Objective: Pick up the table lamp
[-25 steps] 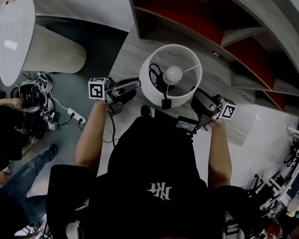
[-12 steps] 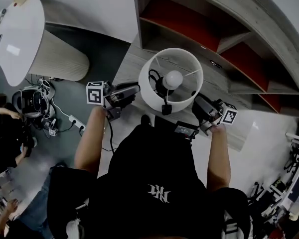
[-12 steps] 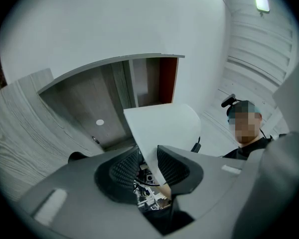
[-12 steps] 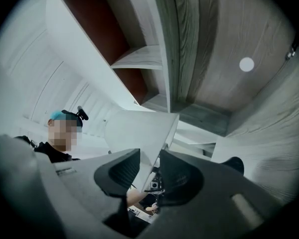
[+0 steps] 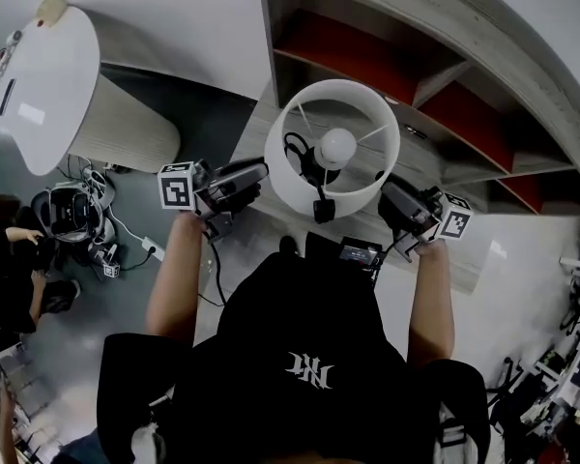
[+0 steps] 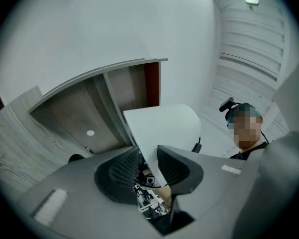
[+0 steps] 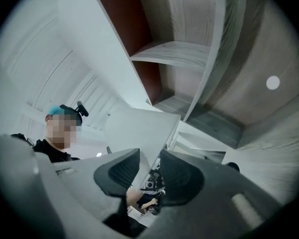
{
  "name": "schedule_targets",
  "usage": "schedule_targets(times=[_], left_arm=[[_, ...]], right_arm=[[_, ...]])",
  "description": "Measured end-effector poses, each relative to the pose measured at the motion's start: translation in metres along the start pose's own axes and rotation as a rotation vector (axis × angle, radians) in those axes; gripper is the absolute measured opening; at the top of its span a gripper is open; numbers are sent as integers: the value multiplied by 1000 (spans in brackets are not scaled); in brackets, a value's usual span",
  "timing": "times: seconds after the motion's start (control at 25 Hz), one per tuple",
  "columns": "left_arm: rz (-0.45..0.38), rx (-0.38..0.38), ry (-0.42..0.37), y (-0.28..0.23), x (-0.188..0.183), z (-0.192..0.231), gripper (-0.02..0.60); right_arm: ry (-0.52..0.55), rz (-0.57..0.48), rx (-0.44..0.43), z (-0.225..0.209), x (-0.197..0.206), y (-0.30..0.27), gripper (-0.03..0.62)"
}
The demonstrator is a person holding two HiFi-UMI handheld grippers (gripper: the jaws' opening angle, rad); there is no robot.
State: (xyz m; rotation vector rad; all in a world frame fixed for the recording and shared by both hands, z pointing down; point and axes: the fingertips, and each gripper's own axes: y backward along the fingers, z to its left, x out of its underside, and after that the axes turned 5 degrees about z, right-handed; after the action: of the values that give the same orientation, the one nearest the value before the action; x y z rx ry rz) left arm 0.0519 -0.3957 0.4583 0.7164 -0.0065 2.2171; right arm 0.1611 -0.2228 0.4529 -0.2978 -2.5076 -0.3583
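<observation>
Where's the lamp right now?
Centre of the head view, over the wooden shelf top: the lamp is clamped by its shade between the left hand-held gripper and the right hand-held gripper.

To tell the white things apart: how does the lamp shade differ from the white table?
The lamp shade is an open drum with a bulb inside; the white table has a solid flat top. The lamp shade is over the wooden shelf; the white table stands on the floor, far left. Both are white.
</observation>
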Motion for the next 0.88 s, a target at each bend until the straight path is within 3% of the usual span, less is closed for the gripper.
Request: schedule_targets(times=[0.88], left_arm=[[-40,60,-144,-21,-56,-88,117]], right_arm=[[221,-20,-1,97,-62,-25,133]])
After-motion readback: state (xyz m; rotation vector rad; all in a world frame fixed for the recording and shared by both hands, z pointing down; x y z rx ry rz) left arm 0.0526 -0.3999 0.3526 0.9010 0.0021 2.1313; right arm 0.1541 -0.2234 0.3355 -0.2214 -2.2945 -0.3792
